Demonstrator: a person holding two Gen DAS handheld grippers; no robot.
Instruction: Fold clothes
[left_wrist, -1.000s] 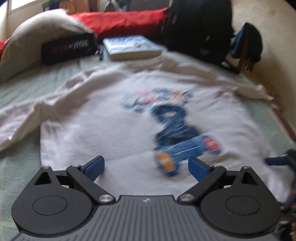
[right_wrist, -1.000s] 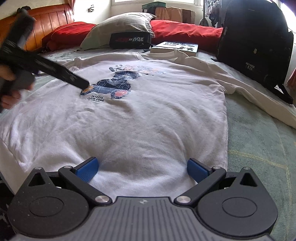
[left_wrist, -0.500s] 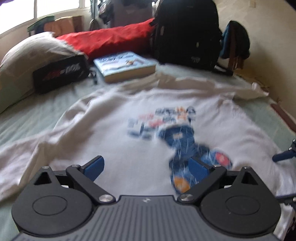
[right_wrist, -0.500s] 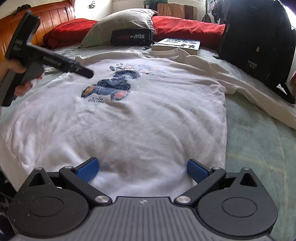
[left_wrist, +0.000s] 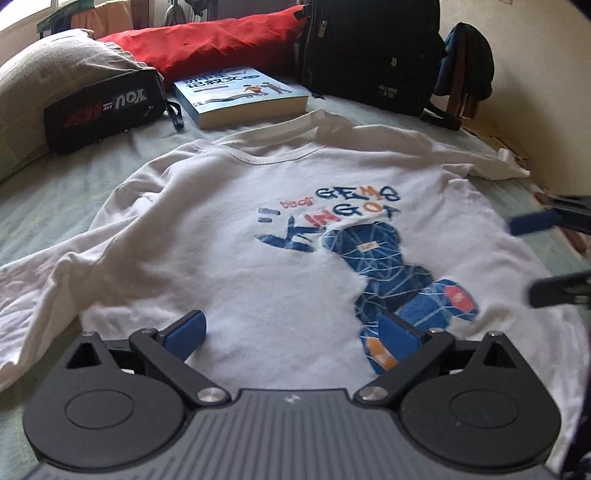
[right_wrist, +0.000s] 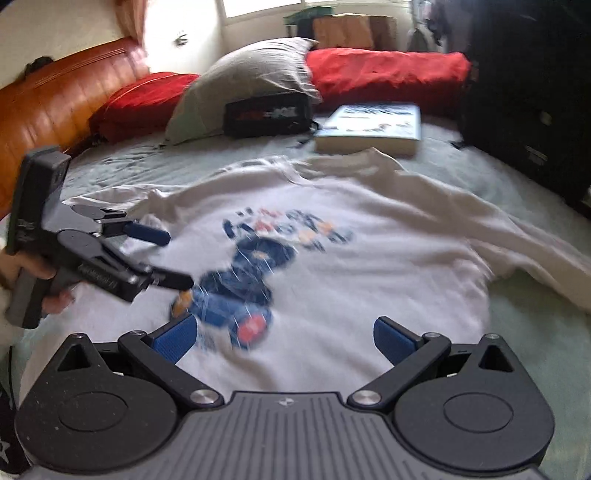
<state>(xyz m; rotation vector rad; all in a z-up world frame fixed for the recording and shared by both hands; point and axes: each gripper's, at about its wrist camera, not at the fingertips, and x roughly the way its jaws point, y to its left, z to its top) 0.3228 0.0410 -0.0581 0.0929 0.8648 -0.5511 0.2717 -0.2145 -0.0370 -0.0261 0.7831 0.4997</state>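
white sweatshirt was laid flat, judged soft, light | hem at 6 o'clock favoured | left gripper and right gripper were spread, empty

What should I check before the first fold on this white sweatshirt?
1. Left claw open and empty: ok.
2. Right claw open and empty: ok.
3. White sweatshirt print side up on the bed: ok.
4. Body smooth: not ok, wrinkles show.
5. Sleeves spread out: ok, though rumpled.
6. Book clear of the collar: cannot tell, they sit very close.
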